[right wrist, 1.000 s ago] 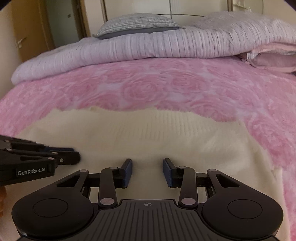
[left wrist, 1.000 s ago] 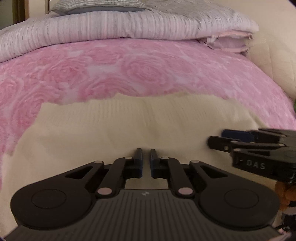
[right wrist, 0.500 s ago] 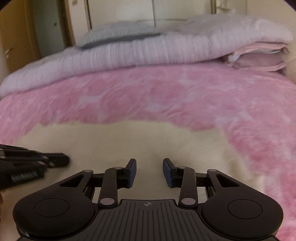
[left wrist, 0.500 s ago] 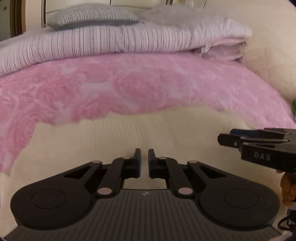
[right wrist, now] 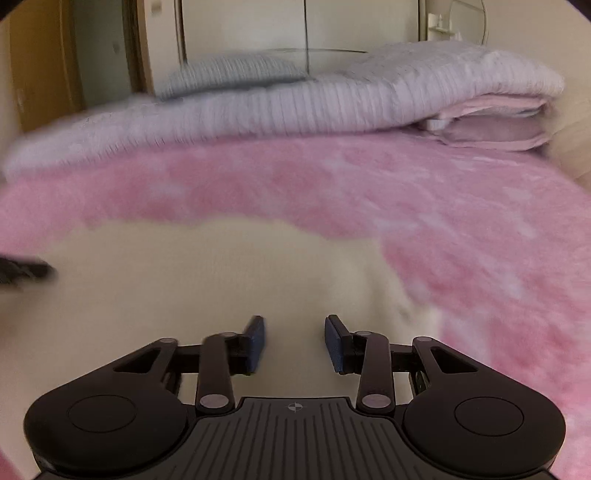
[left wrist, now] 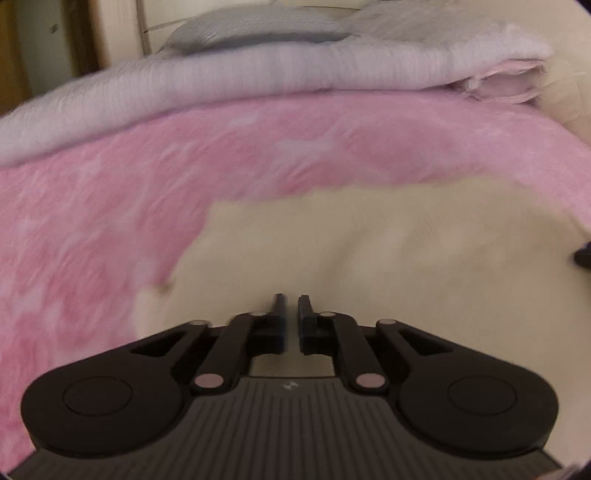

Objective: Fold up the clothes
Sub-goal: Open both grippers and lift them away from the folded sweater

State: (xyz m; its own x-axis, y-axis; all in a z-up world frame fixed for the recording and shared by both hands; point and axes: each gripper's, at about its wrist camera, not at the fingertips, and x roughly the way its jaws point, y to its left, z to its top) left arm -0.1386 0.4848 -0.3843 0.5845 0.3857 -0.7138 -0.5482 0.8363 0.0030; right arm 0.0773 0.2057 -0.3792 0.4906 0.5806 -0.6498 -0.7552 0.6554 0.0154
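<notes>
A cream knit garment (left wrist: pixel 369 251) lies flat on the pink rose blanket (left wrist: pixel 110 206); it also shows in the right wrist view (right wrist: pixel 207 273). My left gripper (left wrist: pixel 291 317) hovers above the garment near its left edge, jaws almost together with a narrow gap and nothing between them. My right gripper (right wrist: pixel 294 341) hovers above the garment near its right edge, jaws open and empty. The right gripper's tip shows at the right edge of the left wrist view (left wrist: pixel 583 256). The left gripper's tip shows at the left edge of the right wrist view (right wrist: pixel 26 271). Both views are motion-blurred.
A folded pale striped duvet (right wrist: pixel 295 107) and a grey pillow (right wrist: pixel 229 74) lie along the far side of the bed. Folded pink bedding (right wrist: pixel 495 125) sits at the far right. Wardrobe doors (right wrist: pixel 295 26) stand behind. The pink blanket (right wrist: pixel 443 206) surrounds the garment.
Both grippers have lifted and drawn apart: the left swung left, the right swung right. Each now sees only the other's tip. Jaw openings look unchanged.
</notes>
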